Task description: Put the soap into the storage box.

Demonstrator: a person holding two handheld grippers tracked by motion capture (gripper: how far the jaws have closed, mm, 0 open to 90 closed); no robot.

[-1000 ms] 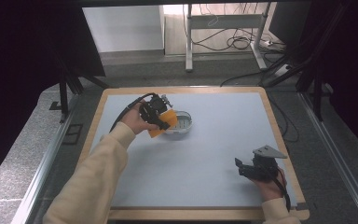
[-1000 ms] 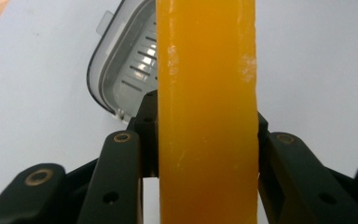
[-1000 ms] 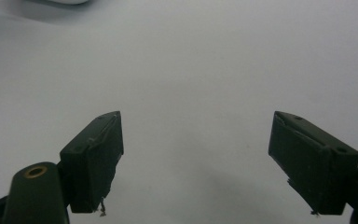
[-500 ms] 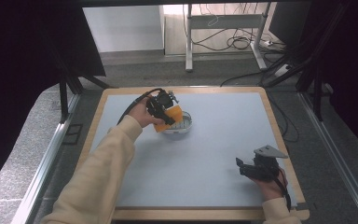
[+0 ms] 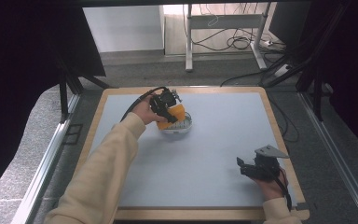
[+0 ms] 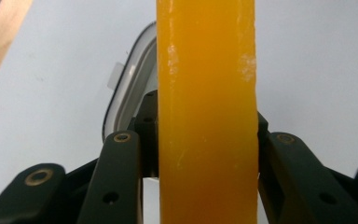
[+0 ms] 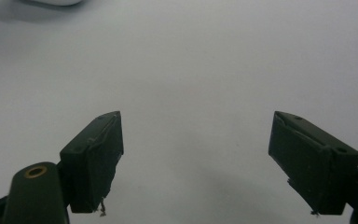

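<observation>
In the left gripper view, the orange block [image 6: 206,112] is running off the top and bottom edges, so its ends are not showing, and it is covering most of the white container [image 6: 129,88] behind it. In the high view, the left gripper [image 5: 168,108] is hiding part of that container's rim. In the right gripper view, a white object [image 7: 51,2] is being cut off by the top edge, too blurred to identify.

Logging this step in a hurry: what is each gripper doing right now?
Left gripper: closed on the orange block, over the white dish.
Right gripper: open, holding nothing.
</observation>
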